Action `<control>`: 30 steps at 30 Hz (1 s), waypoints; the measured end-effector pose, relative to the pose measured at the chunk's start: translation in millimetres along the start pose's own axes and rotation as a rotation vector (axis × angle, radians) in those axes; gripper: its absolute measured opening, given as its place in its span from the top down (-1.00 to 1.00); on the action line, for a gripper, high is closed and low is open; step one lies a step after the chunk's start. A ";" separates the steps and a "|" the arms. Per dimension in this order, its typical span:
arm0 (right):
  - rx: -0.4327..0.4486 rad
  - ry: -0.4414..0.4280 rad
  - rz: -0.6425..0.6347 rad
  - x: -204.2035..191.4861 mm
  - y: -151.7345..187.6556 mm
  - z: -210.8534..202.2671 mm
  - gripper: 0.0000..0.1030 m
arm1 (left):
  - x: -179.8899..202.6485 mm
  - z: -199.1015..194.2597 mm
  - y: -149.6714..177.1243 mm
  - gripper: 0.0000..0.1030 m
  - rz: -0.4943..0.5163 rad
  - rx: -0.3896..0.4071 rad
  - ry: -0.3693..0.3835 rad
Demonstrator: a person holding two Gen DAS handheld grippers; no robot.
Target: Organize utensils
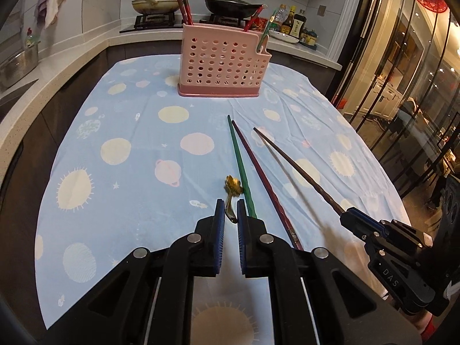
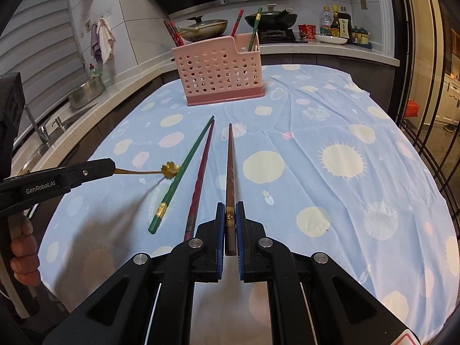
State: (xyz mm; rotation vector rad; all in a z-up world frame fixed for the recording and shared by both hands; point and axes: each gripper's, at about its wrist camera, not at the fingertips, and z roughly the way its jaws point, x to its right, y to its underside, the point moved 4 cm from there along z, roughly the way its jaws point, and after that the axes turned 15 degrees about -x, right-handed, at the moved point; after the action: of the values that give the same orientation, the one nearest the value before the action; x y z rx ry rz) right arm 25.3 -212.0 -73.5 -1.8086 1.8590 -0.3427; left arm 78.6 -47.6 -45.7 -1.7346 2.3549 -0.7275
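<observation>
The left tongs point(image 1: 230, 210) are clenched on the handle of a small gold spoon point(image 1: 233, 191) with a flower-shaped head, which is held clear of the surface point(image 1: 129, 172). In the right wrist view the spoon point(image 2: 169, 170) is seen projecting sideways from the left tongs point(image 2: 110, 167), its head just beside a green chopstick point(image 2: 184, 169).

The right tongs point(image 2: 230, 215) are clenched on the thick end of a brown chopstick point(image 2: 229, 161), which is pointed toward a pink perforated holder point(image 2: 221, 72). In the left wrist view the brown chopstick point(image 1: 296, 166) is seen raised above the cloth.

The green chopstick and a dark red chopstick point(image 2: 201, 172) are lying side by side on the blue patterned cloth point(image 2: 330, 132), tips nearly touching. Several chopsticks are standing in the holder at the far end of the surface.
</observation>
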 end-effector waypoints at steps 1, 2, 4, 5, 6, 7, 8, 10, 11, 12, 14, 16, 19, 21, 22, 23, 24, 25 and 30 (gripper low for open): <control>0.011 -0.006 0.002 0.1 -2.4 -5.0 0.87 | 0.8 -3.1 -1.9 0.89 0.003 0.008 0.000; 0.023 -0.014 0.005 0.1 -5.0 -10.5 0.87 | 1.1 -5.6 -3.4 0.94 0.005 0.015 0.001; 0.049 -0.026 0.010 0.6 -10.3 -20.6 0.87 | 1.9 -11.7 -7.6 0.97 0.010 0.032 0.006; 0.061 -0.030 0.011 0.4 -12.9 -25.2 0.87 | 2.8 -15.0 -10.3 0.97 0.014 0.043 0.004; 0.073 -0.033 0.010 0.1 -15.9 -30.0 0.87 | 3.5 -17.7 -12.4 0.97 0.018 0.052 0.003; 0.084 -0.035 0.010 0.3 -18.9 -34.1 0.87 | 4.0 -19.8 -14.8 0.97 0.021 0.060 0.002; 0.093 -0.038 0.010 0.3 -21.4 -37.8 0.87 | 4.6 -21.5 -17.8 0.97 0.025 0.067 0.000; 0.113 -0.052 0.013 0.4 -27.0 -45.6 0.87 | 5.9 -24.9 -22.7 0.98 0.032 0.079 -0.004; 0.124 -0.058 0.015 0.4 -30.7 -49.6 0.87 | 6.3 -26.0 -25.3 0.98 0.035 0.085 -0.005; 0.134 -0.061 0.016 0.7 -33.8 -53.1 0.87 | 7.0 -28.0 -28.6 0.98 0.038 0.093 -0.006; 0.156 -0.064 0.017 1.2 -41.1 -60.4 0.87 | 7.6 -32.1 -34.6 0.98 0.042 0.108 -0.004; 0.179 -0.068 0.018 2.1 -50.4 -67.0 0.87 | 8.6 -36.1 -41.1 0.98 0.048 0.123 -0.003; 0.211 -0.066 0.020 3.2 -61.2 -75.3 0.87 | 6.5 -35.8 -49.0 0.98 0.048 0.129 -0.014; 0.217 -0.056 0.018 3.2 -63.4 -76.5 0.87 | 2.5 -32.5 -48.1 0.98 0.040 0.120 -0.017; 0.214 -0.053 0.017 3.9 -62.3 -74.7 0.87 | -0.6 -29.4 -45.2 0.97 0.034 0.109 -0.016; 0.207 -0.052 0.017 3.9 -60.2 -72.6 0.87 | -3.9 -25.4 -41.4 0.96 0.027 0.092 -0.012; 0.196 -0.052 0.019 4.1 -57.4 -69.4 0.87 | -8.4 -19.6 -35.5 0.96 0.015 0.072 -0.009; 0.183 -0.054 0.022 4.1 -53.7 -65.7 0.87 | -12.8 -13.9 -28.2 0.95 0.006 0.052 -0.007; 0.106 -0.075 0.039 4.8 -33.9 -44.2 0.87 | -38.5 22.4 12.7 0.52 -0.053 -0.065 -0.052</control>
State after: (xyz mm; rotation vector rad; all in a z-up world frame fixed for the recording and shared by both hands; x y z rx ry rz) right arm 31.1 -226.9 -19.9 -1.6891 1.7885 -0.3477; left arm 88.8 -15.9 -77.8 -1.8260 2.3318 -0.6121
